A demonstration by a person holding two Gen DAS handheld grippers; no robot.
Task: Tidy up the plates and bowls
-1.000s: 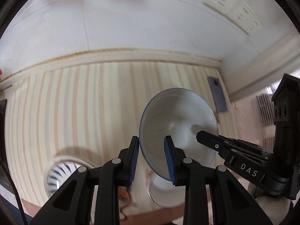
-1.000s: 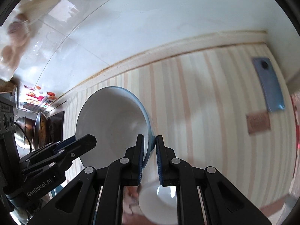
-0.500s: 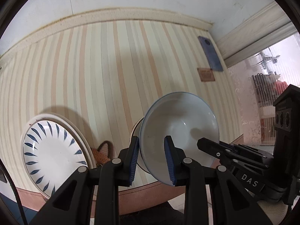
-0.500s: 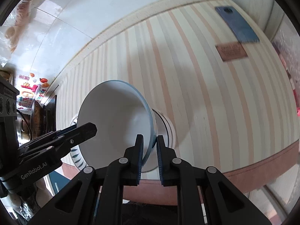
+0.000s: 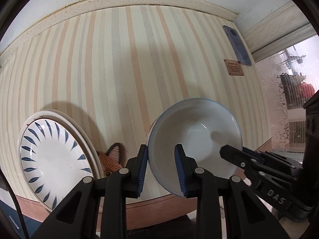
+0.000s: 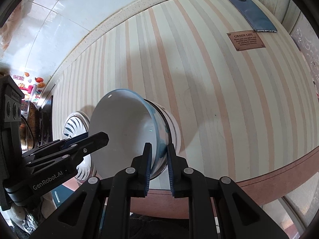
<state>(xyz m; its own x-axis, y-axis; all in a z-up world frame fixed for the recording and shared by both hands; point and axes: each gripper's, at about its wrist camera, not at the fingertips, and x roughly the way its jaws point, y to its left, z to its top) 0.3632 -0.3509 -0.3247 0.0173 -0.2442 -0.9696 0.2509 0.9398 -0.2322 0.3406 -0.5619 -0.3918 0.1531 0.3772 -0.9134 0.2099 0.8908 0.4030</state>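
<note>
Left wrist view: left gripper (image 5: pixel 162 168) pinches bowl (image 5: pixel 194 135) rim | right gripper (image 6: pixel 158 166) clamps opposite rim | bowl sits in second bowl (image 6: pixel 171 127) | patterned plate (image 5: pixel 51 163) beside

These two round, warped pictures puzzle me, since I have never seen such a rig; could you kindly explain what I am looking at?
A person holds a two-finger gripper in each hand, each carrying a fisheye camera looking along its fingers; hence the warping. One picture comes from the left gripper, the other from the right gripper. Both clamp opposite rims of one pale bowl, which sits in another bowl on the striped table. Also there: a blue-leaf plate, a fox coaster, a phone and a brown label.
</note>
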